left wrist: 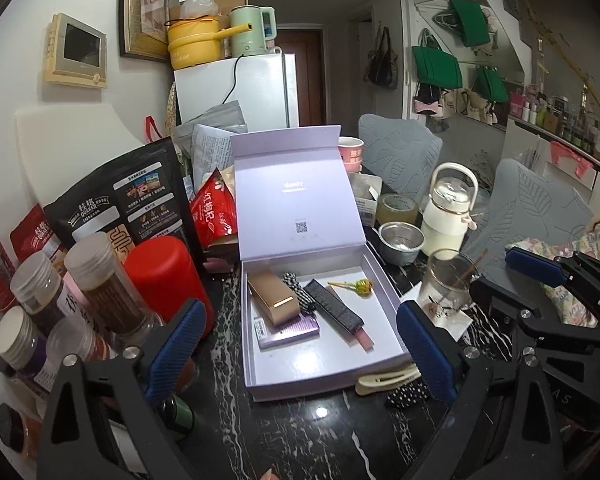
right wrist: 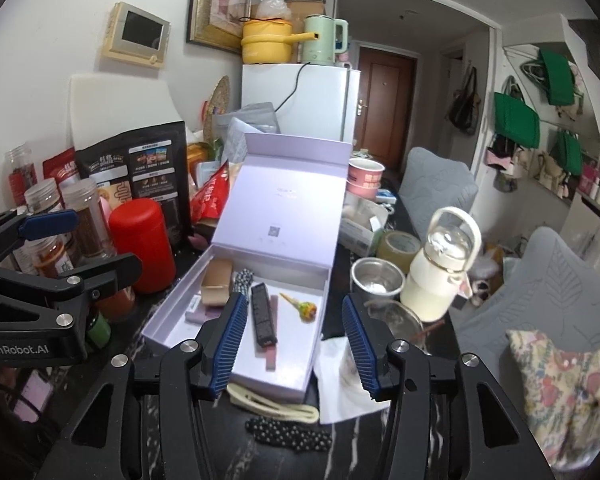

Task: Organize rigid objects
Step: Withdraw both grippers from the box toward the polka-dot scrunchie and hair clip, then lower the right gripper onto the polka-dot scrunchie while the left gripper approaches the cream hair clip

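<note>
Lilac box point(left wrist: 384, 276) sits open between wide, empty left gripper point(left wrist: 300, 344) jaws; right gripper point(right wrist: 296, 344) likewise wide.

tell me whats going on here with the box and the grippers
A person holds two grippers over a cluttered dark marble table. Both the left gripper and right gripper are open and empty. The lavender box lies open, already holding a lollipop and a black bar. A cream hair clip lies outside, beside the box's near edge.
</note>
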A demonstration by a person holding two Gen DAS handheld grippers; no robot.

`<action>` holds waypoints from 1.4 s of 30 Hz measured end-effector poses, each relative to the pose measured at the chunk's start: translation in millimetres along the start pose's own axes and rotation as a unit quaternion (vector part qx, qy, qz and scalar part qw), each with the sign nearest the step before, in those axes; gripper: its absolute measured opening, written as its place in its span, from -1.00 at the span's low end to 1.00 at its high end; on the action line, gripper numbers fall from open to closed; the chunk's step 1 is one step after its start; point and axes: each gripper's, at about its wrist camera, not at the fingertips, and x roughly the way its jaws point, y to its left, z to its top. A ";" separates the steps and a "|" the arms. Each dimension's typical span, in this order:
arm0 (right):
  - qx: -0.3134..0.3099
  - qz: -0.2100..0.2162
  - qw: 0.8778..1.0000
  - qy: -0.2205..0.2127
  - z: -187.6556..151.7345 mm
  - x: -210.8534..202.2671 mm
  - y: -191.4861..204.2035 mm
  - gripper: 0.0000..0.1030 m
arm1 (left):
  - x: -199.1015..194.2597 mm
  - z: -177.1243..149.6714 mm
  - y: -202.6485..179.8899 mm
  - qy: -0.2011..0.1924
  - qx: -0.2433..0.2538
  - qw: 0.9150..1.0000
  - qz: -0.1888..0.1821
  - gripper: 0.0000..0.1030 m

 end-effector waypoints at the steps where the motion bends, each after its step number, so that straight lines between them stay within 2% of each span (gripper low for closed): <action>1: 0.002 -0.002 1.000 0.001 -2.2 -2.5 -1.6 0.00 | -2.3 -2.4 -2.9 0.000 0.001 1.000 -0.001 0.90; 7: 0.014 -0.009 1.000 0.005 -22.5 -20.0 -9.3 0.14 | -11.3 -24.1 -16.5 0.007 0.005 0.999 -0.037 0.90; 18: 0.029 -0.008 0.999 0.031 -61.2 -29.5 -14.9 0.27 | -6.2 -55.4 -32.1 0.031 0.018 0.999 -0.034 0.90; 20: 0.031 -0.008 0.999 0.036 -68.1 -28.2 -15.2 0.39 | -3.6 -61.7 -33.6 0.037 0.021 0.999 -0.033 0.90; 30: 0.050 -0.002 0.996 0.072 -105.2 -7.6 -20.3 0.57 | 28.4 -89.6 -34.4 0.086 0.017 0.995 -0.049 0.90; 42: 0.063 0.011 0.990 0.123 -132.5 37.1 -25.5 0.71 | 60.5 -109.5 -28.6 0.119 0.016 0.991 -0.059 0.90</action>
